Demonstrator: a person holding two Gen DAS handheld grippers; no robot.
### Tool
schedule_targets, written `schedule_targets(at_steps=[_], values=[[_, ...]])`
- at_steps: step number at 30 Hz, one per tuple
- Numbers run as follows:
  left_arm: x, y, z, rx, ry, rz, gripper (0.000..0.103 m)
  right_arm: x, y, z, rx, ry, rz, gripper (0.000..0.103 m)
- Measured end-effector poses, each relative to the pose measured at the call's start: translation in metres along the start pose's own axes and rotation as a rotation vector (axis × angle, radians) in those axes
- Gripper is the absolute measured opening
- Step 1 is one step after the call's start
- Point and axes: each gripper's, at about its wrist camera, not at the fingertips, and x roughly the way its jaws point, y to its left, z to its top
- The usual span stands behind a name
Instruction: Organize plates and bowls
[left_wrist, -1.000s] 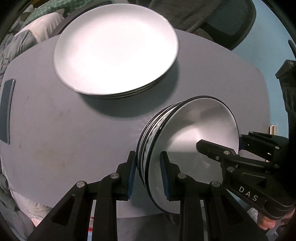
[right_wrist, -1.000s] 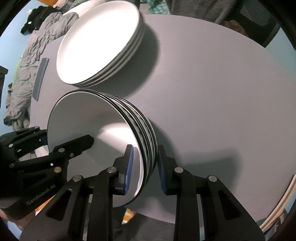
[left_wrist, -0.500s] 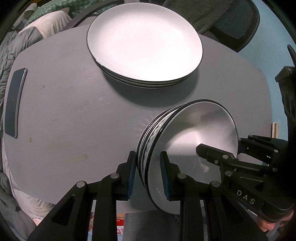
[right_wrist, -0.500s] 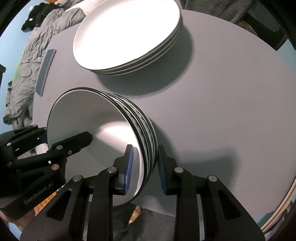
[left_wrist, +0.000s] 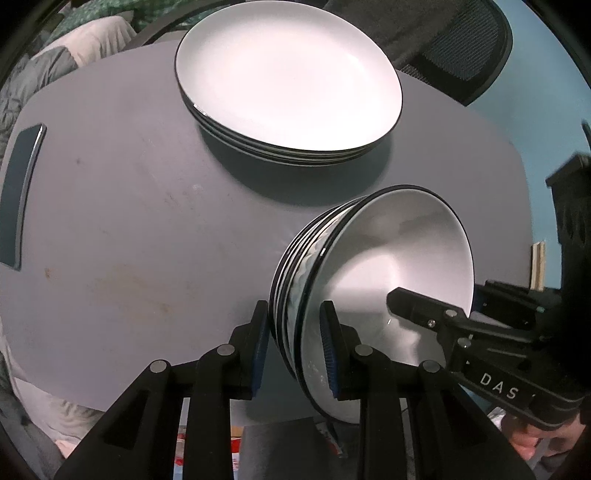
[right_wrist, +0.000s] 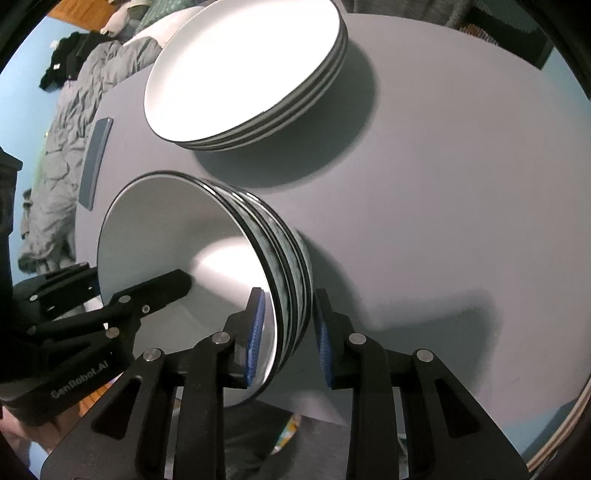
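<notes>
L & R grippers are each pinching opposite rims of the bowl stack, carrying it tilted above the table nr the plates, risking bowls sliding out w/ uneven grip.

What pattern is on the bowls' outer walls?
Mottled teal-and-white marbling on the bowls, rims black; clearest in the right wrist view.

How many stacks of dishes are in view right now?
2. A stack of plates sits flat on the far side of the gray table. A nested stack of bowls is gripped at opposite rims by the left gripper and right gripper.
</notes>
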Motion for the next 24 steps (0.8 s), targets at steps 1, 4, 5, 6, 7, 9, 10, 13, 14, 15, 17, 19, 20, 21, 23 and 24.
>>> schedule_targets(at_steps=[1, 4, 5, 6, 7, 9, 10, 13, 14, 15, 17, 19, 20, 21, 23, 24], values=[[0.0, 0.002, -0.001, -0.011, 0.001, -0.013, 0.026, -0.001, -0.001, -0.003, 0.007, -0.013, 0.003, 0.028], [0.002, 0.006, -0.001, -0.035, 0.0, -0.038, 0.026, -0.003, -0.003, -0.007, 0.017, -0.035, 0.009, 0.03], [0.002, 0.006, 0.0, -0.039, 0.0, -0.041, 0.026, -0.003, -0.004, -0.009, 0.024, -0.041, 0.012, 0.03], [0.002, 0.007, -0.001, -0.044, -0.001, -0.044, 0.027, -0.003, -0.006, -0.009, 0.034, -0.045, 0.019, 0.031], [0.003, 0.007, -0.001, -0.046, -0.003, -0.046, 0.027, -0.003, -0.006, -0.008, 0.044, -0.046, 0.026, 0.031], [0.003, 0.007, -0.002, -0.041, -0.011, -0.054, 0.029, -0.002, -0.007, -0.007, 0.06, -0.049, 0.032, 0.032], [0.003, 0.008, -0.002, -0.041, -0.013, -0.056, 0.03, -0.003, -0.008, -0.006, 0.062, -0.052, 0.031, 0.033], [0.003, 0.011, -0.004, -0.046, -0.014, -0.067, 0.033, -0.003, -0.005, -0.006, 0.052, -0.059, 0.017, 0.033], [0.002, 0.013, -0.005, -0.049, -0.012, -0.071, 0.036, -0.002, -0.004, -0.006, 0.051, -0.062, 0.016, 0.033], [0.0, 0.018, -0.007, -0.051, -0.01, -0.075, 0.036, -0.002, -0.002, -0.006, 0.05, -0.065, 0.017, 0.033], [0.0, 0.02, -0.007, -0.059, -0.007, -0.078, 0.036, -0.002, -0.003, -0.006, 0.052, -0.07, 0.02, 0.033], [-0.001, 0.019, -0.008, -0.058, -0.012, -0.076, 0.036, -0.002, -0.004, -0.006, 0.062, -0.074, 0.019, 0.032], [-0.001, 0.018, -0.009, -0.056, -0.016, -0.072, 0.035, -0.002, -0.004, -0.006, 0.065, -0.075, 0.018, 0.032], [-0.002, 0.019, -0.01, -0.054, -0.019, -0.069, 0.035, -0.003, -0.004, -0.006, 0.07, -0.076, 0.018, 0.03], [-0.003, 0.018, -0.01, -0.057, -0.023, -0.065, 0.034, -0.003, -0.003, -0.006, 0.071, -0.075, 0.006, 0.027], [-0.004, 0.018, -0.011, -0.057, -0.023, -0.063, 0.034, -0.003, -0.002, -0.005, 0.07, -0.072, -0.003, 0.024]])
